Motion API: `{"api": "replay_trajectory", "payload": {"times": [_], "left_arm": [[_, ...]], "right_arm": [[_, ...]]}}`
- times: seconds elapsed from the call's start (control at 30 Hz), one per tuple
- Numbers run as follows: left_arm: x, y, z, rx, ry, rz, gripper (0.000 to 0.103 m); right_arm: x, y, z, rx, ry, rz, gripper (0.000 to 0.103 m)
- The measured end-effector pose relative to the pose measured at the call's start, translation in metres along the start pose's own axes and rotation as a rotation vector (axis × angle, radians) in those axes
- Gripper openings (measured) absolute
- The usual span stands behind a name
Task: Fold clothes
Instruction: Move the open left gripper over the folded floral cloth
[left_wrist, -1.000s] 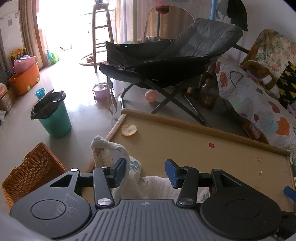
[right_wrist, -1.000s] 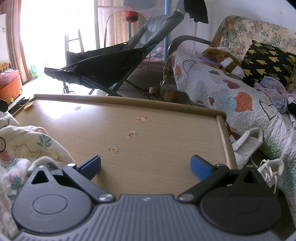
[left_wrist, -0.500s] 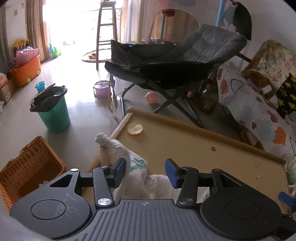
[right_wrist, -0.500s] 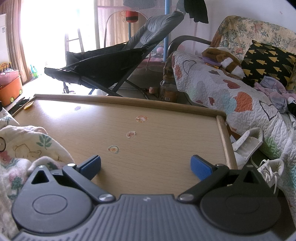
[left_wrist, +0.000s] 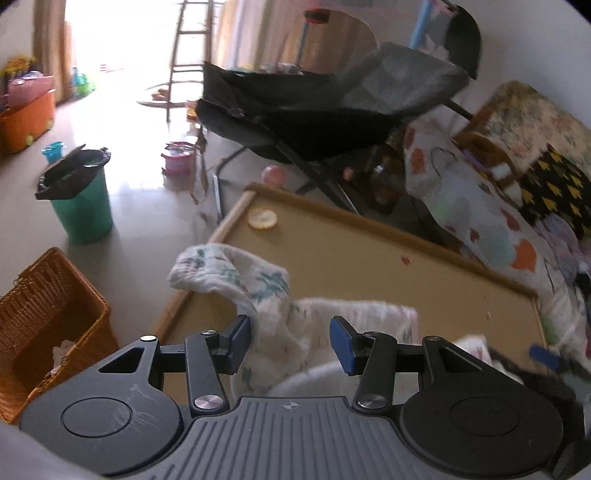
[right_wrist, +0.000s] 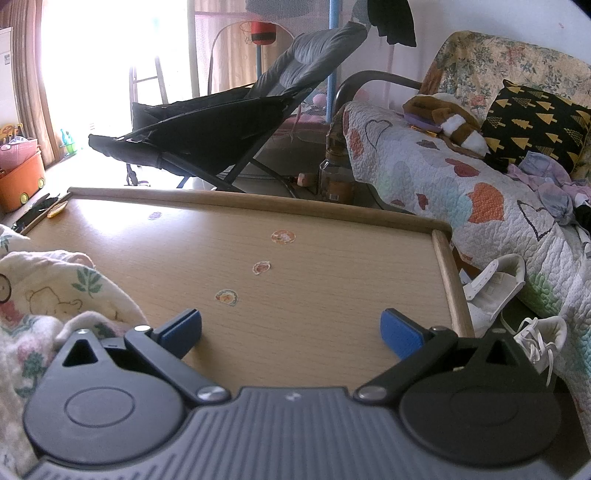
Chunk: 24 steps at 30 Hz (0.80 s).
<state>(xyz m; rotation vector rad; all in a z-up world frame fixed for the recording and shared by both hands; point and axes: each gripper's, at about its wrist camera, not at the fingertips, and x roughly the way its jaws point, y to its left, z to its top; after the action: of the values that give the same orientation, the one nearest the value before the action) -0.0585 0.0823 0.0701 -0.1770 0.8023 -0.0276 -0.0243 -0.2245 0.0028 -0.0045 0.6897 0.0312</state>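
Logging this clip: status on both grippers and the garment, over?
Left gripper open, jaws just widened, printed garment draped between them, unpinched. Right gripper open, empty, over bare table. Nothing in the way.

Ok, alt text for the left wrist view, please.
The left hand-held gripper is open, with a printed white cloth draped between its fingers over the near corner of a wooden table. A wicker basket and green bin stand on the floor left.

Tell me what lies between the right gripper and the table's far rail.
In the right wrist view, bare tabletop with three small stickers lies between the open right gripper and the far rail. The cloth sits off to the left.
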Motion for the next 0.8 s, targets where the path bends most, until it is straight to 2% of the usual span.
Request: {"api": "replay_trajectory", "payload": {"times": [0.2,0.4,0.8], "left_arm": [[0.000,0.004,-0.010,0.070,0.014,-0.036,0.058],[-0.002,0.017,-0.009,0.065,0.041,-0.078,0.058],[-0.021,0.027,-0.020,0.059,0.055,-0.104,0.059]], "right_arm": [[0.000,0.000,0.000,0.000,0.000,0.000,0.103],[0.000,0.000,0.000,0.000,0.000,0.000,0.103],[-0.001,0.001,0.000,0.001,0.000,-0.001,0.103]]}}
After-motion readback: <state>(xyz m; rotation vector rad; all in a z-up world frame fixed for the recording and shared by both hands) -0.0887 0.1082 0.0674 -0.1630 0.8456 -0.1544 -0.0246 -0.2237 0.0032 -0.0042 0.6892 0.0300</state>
